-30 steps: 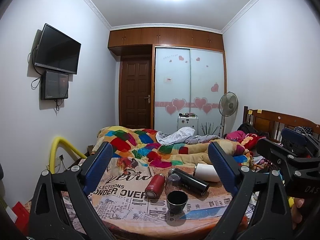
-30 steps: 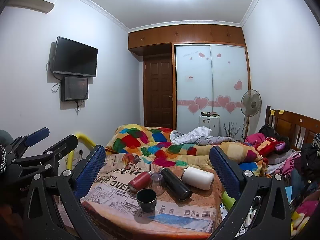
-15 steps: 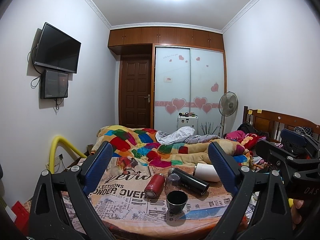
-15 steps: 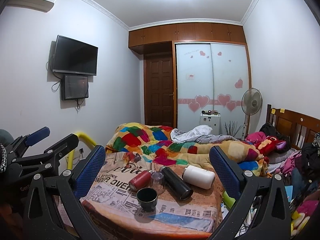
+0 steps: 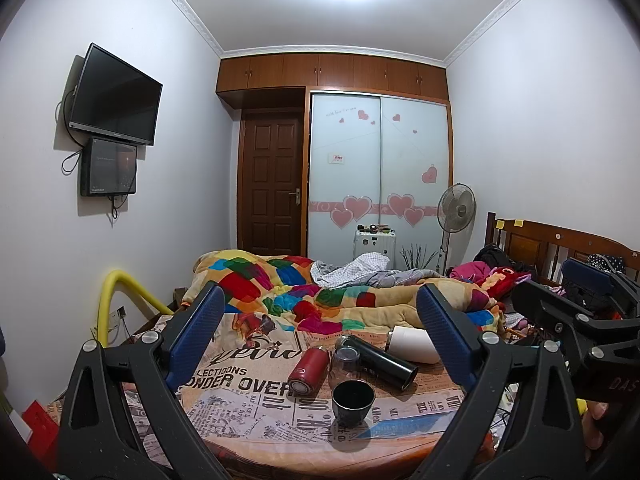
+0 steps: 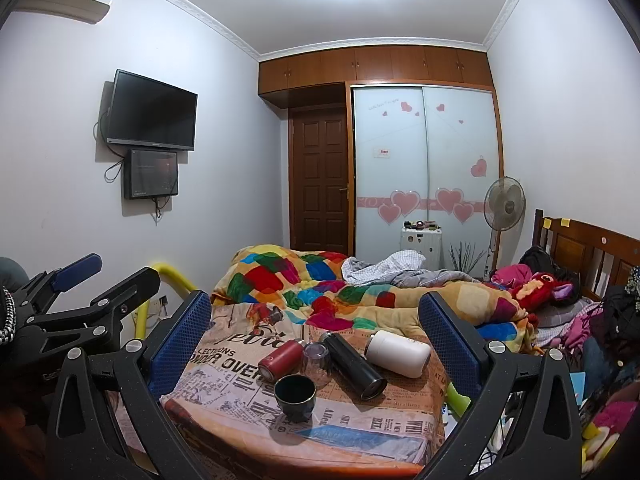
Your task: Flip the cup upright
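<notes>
A small dark cup (image 5: 353,402) stands upright, mouth up, near the front of a newsprint-patterned surface (image 5: 240,408); it also shows in the right wrist view (image 6: 295,394). Behind it a clear glass cup (image 5: 346,360) (image 6: 316,362) stands mouth down. A red bottle (image 5: 309,370) (image 6: 280,360), a black flask (image 5: 380,362) (image 6: 354,366) and a white flask (image 5: 412,344) (image 6: 398,354) lie on their sides. My left gripper (image 5: 320,320) and right gripper (image 6: 316,320) are both open and empty, held back from the cups.
A colourful quilt (image 5: 288,288) lies bunched behind the surface. A yellow tube (image 5: 120,292) curves at the left. A wooden headboard (image 5: 560,244) and piled clothes are at the right. The other gripper shows at each view's edge (image 5: 580,320) (image 6: 72,304).
Both views have tilted slightly; the objects sit a little higher in frame. Nothing on the surface has moved and both grippers stay open.
</notes>
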The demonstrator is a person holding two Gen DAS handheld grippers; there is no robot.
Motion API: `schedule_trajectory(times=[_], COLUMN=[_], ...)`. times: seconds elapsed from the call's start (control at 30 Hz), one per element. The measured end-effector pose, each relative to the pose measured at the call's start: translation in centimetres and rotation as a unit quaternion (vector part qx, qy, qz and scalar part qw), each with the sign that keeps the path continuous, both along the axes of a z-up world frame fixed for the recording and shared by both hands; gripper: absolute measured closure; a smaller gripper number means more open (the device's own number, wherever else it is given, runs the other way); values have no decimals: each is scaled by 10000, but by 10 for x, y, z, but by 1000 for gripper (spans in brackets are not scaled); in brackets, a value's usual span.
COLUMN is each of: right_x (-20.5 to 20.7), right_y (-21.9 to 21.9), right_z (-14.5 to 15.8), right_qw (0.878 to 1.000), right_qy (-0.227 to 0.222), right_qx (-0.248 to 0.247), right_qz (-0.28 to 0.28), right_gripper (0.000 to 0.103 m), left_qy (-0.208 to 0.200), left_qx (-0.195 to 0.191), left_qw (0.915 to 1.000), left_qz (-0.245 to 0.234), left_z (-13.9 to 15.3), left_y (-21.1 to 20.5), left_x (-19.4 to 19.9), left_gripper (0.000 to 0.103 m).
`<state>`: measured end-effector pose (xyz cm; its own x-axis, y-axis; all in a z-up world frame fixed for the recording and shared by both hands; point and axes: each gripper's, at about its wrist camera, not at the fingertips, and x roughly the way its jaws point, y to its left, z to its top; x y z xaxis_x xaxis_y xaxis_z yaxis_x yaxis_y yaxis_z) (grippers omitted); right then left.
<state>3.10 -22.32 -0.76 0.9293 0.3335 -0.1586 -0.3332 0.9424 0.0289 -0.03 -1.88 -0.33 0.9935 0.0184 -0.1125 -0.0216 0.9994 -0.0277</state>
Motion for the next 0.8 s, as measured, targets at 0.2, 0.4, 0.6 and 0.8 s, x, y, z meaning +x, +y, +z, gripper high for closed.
schedule_trajectory(times=[0.2, 0.4, 0.6, 0.8], right_x=[0, 0, 0, -1], right_y=[0, 0, -1, -2], right_z=[0, 0, 0, 0], right_qw=[10000, 10000, 10000, 10000], right_qy=[-5, -10, -5, -4], right_qx=[-6, -1, 6, 15], right_qz=[1, -7, -14, -24], right_gripper=[0, 0, 0, 0], left_qy=[13, 5, 10, 5], left_qx=[-12, -11, -13, -10], left_qw=[10000, 10000, 10000, 10000], left_qz=[-14, -15, -23, -26], left_z=[-3, -3, -1, 0], left_y=[-3, -4, -6, -6], left_x=[1, 1, 1, 1], left_gripper=[6, 6, 6, 6])
